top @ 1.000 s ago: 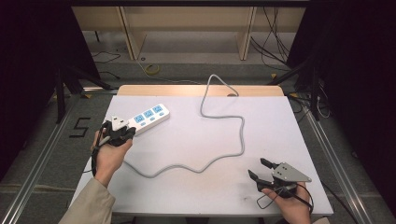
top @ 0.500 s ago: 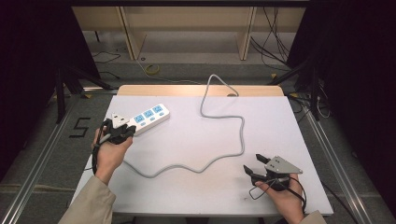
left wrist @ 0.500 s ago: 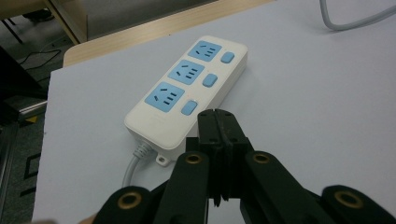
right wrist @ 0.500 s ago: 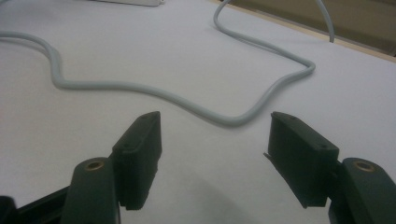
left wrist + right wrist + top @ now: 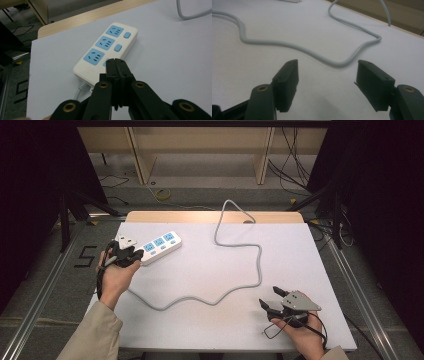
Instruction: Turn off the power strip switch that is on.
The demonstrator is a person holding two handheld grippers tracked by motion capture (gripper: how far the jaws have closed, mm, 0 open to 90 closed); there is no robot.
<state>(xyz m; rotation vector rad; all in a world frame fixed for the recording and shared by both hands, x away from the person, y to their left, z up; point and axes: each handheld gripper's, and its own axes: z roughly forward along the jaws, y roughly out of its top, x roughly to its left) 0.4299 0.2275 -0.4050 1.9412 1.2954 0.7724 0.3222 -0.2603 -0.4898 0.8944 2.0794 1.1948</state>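
Left gripper (image 5: 115,61) jaws closed, empty, tips over near end of power strip (image 5: 106,51); strip's long axis runs away from it; right gripper (image 5: 270,298) open, empty, well apart

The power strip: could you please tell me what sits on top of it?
On the power strip, the shut left hand-held gripper rests its tips at the near end, beside the nearest blue socket. The switch beneath those tips is mostly covered.

The power strip (image 5: 106,51) lies on the table (image 5: 310,250) just beyond the left gripper (image 5: 115,65) fingertips, perhaps touching them. Its cable (image 5: 312,51) snakes across the table ahead of the right gripper (image 5: 327,75) fingers.
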